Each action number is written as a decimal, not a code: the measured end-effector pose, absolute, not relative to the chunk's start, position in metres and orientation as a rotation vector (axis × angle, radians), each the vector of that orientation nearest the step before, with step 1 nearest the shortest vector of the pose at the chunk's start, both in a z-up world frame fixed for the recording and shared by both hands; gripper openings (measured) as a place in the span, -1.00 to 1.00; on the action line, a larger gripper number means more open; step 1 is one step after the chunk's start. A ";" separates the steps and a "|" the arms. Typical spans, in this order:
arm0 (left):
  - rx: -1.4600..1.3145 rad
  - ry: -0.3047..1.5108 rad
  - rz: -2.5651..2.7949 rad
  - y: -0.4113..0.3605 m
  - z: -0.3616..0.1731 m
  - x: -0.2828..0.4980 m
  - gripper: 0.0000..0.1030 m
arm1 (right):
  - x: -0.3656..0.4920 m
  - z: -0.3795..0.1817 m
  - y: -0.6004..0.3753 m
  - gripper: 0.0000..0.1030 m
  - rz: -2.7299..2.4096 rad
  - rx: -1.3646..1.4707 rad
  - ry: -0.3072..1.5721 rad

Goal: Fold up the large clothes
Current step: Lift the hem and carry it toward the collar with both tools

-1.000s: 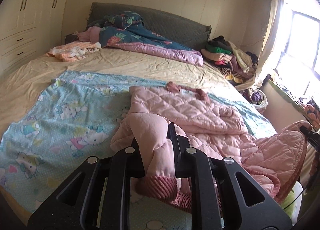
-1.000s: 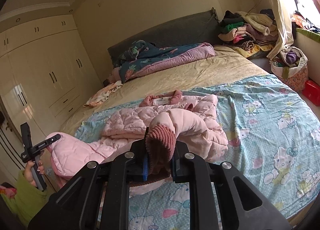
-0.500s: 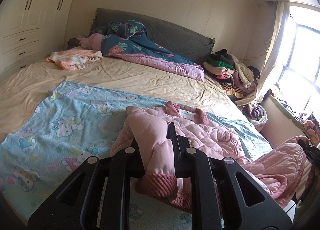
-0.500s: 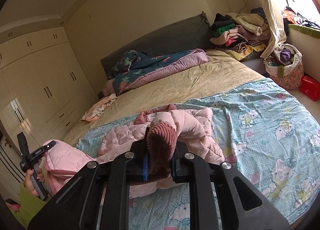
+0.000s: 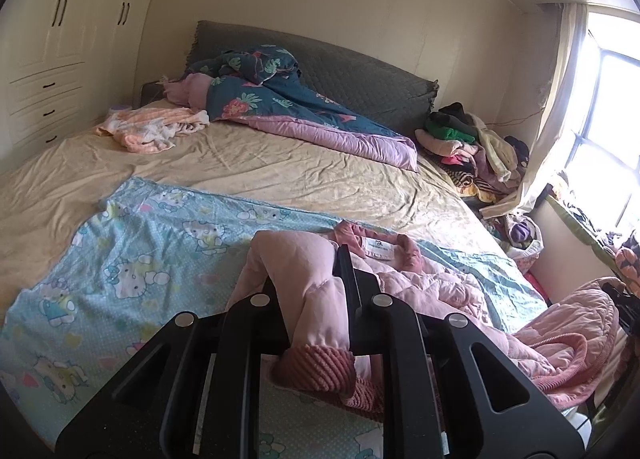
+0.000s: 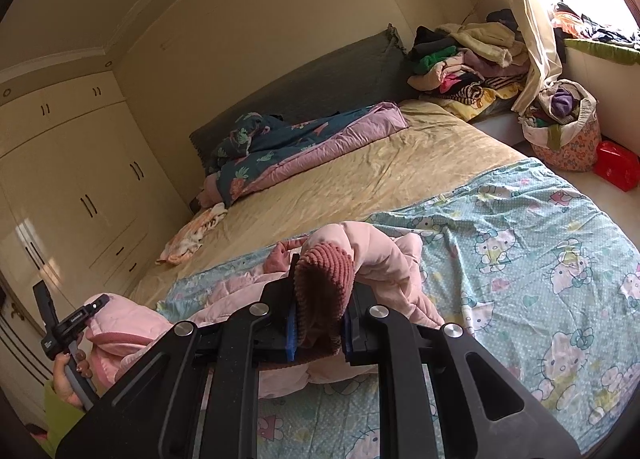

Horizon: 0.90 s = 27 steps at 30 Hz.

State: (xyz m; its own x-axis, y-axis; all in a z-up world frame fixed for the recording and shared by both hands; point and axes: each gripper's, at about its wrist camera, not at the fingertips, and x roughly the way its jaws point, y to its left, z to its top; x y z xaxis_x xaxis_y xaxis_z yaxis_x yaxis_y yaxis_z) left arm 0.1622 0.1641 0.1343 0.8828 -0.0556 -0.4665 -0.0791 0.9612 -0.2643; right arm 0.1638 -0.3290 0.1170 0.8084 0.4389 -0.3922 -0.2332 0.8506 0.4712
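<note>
A pink quilted jacket (image 5: 440, 291) lies crumpled on the blue cartoon-cat sheet (image 5: 140, 259) at the near end of the bed, its collar and white label (image 5: 376, 247) facing up. My left gripper (image 5: 310, 279) is shut on one sleeve just above its ribbed cuff (image 5: 316, 371), which hangs below the jaws. My right gripper (image 6: 324, 283) is shut on the other sleeve's ribbed cuff (image 6: 324, 291). The right wrist view also shows the left gripper (image 6: 68, 323) in a hand at the lower left, with jacket fabric (image 6: 132, 323) bunched beside it.
A dark floral quilt (image 5: 288, 107) and an orange-white garment (image 5: 152, 127) lie near the grey headboard. A heap of clothes (image 6: 468, 59) fills the far corner by the window. A cloth bag (image 6: 564, 131) and a red box (image 6: 616, 163) sit on the floor. Wardrobes (image 6: 80, 179) line the left wall.
Both grippers have risen and drawn back with the sleeves still gripped. The jacket body has been dragged nearer along the sheet and bunched up.
</note>
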 end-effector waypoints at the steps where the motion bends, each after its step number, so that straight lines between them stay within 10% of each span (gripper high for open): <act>1: -0.277 0.491 0.014 0.163 0.136 0.164 -0.82 | 0.166 0.118 -0.329 -0.71 0.367 0.420 0.516; 27: -0.149 0.537 0.126 0.148 0.113 0.251 -0.81 | 0.266 0.085 -0.328 -0.71 0.233 0.429 0.614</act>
